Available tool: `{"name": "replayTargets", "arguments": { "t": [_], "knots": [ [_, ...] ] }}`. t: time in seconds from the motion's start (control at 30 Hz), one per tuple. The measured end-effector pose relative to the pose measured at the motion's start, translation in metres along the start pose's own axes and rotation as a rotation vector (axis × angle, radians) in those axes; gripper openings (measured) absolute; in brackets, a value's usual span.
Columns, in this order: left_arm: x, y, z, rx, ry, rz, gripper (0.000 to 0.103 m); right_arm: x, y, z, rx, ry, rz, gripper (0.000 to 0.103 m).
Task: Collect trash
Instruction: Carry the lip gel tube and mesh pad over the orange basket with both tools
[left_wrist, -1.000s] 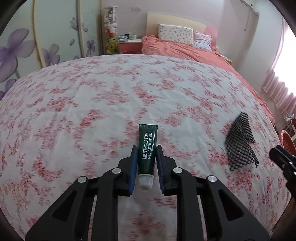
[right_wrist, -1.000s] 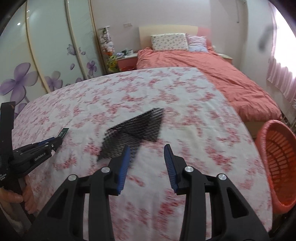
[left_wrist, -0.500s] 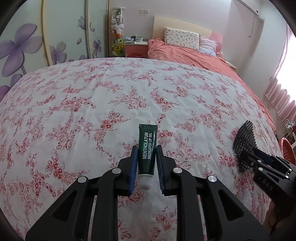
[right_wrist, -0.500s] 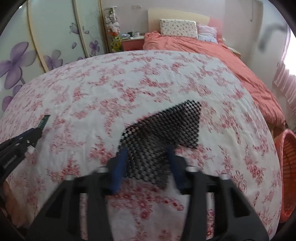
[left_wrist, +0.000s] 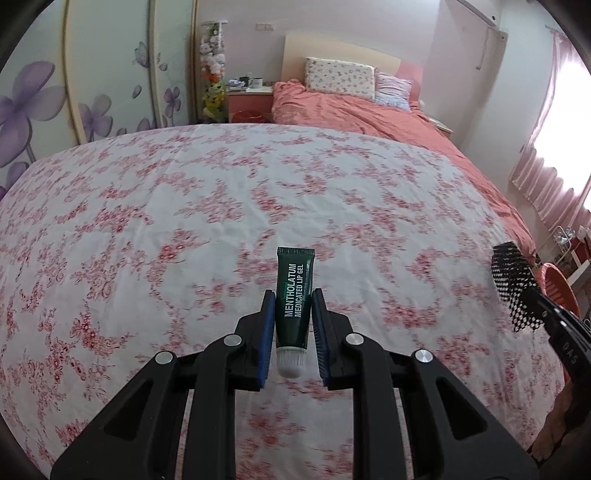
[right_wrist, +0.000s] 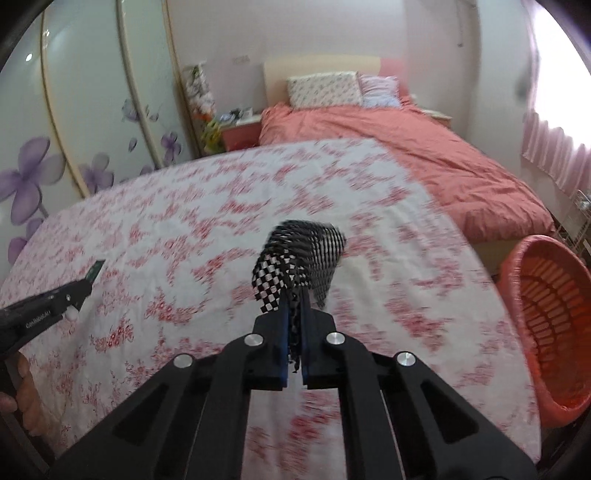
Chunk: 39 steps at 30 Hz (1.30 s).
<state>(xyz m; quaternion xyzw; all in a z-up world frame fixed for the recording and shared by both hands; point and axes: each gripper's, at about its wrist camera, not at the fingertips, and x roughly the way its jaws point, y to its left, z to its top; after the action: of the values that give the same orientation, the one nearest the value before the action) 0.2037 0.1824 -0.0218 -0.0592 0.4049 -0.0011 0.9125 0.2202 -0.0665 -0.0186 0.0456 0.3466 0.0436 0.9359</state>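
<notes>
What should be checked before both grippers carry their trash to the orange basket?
1. Left gripper clamps the lip gel tube: ok.
2. Right gripper clamps the black mesh: ok.
3. Mesh lifted off the floral sheet: cannot tell, blurred.
4. Orange basket open on the right: ok.
5. Basket has room: ok, visible part looks empty.

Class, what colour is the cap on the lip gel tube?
White cap, clearest in the left wrist view.

Floral-sheeted bed (left_wrist: 221, 206), coral-duvet bed (left_wrist: 362, 114) behind, purple-flower wardrobe doors (left_wrist: 107, 70), pink-curtained bright window (left_wrist: 557, 155)
</notes>
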Motion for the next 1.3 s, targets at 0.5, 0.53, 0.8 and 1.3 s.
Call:
{"name": "replayTargets", "arguments": {
  "t": [0.5, 0.53, 0.8, 1.3],
  "knots": [
    [-0.022, -0.064, 0.007, 0.082, -0.046, -0.099, 0.02, -0.059, -0.07, 0.002, 0.102, -0.16, -0.11, 0.006],
    [-0.022, -0.067, 0.007, 0.086, -0.047, -0.104, 0.02, -0.062, -0.075, 0.001, 0.106, -0.167, -0.117, 0.006],
    [-0.029, -0.109, 0.009, 0.128, -0.055, -0.169, 0.02, -0.083, -0.105, -0.003, 0.143, -0.214, -0.171, 0.006],
    [-0.044, -0.243, 0.008, 0.272, -0.076, -0.394, 0.02, -0.116, -0.189, -0.021, 0.252, -0.271, -0.321, 0.006]
  ]
}}
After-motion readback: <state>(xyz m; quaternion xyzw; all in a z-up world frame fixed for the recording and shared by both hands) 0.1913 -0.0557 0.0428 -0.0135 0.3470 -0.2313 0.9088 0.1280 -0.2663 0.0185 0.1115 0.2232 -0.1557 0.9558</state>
